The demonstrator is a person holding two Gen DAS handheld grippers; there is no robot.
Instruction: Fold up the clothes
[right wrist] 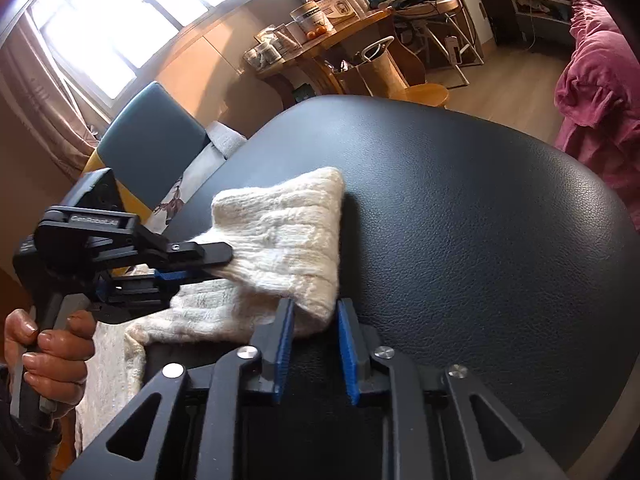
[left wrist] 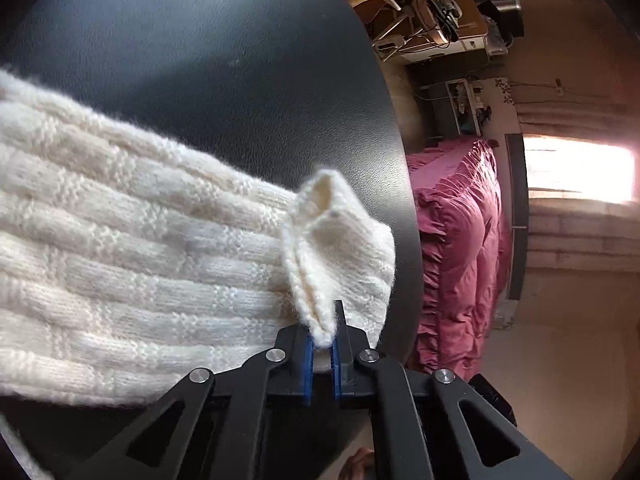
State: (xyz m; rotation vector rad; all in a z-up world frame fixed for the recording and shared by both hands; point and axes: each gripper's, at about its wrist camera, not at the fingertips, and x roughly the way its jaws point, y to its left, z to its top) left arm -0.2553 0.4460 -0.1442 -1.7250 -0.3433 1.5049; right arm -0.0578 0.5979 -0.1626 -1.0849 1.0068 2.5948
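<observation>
The knit (left wrist: 132, 264) is a cream ribbed piece lying on the black table (left wrist: 224, 80), one end folded up into a raised flap. In the right wrist view the same knit (right wrist: 288, 240) runs from a peaked corner on the table down toward the near edge, where it spills off at my left.

My left tongs (left wrist: 322, 344) are pressed together on the doubled edge of that flap, the wool caught between the blue pads (left wrist: 307, 364). From the other side, the left tongs (right wrist: 208, 262) reach in level from the left and bite the knit at its near-left edge, one black finger above the cloth and one below. My left hand (right wrist: 48, 356) grips the handle below, fingers curled around it.

My right tongs (right wrist: 314, 312) are spread, tilted down at the table. The knit's lower rounded fold sits between the two blue pads (right wrist: 347, 344); it seems to touch the left one, though the angle makes that hard to judge, and stands clear of the right one.

Beyond the table lie a pink bed (left wrist: 460, 248), a window (right wrist: 120, 20) and a blue chair (right wrist: 152, 132).
</observation>
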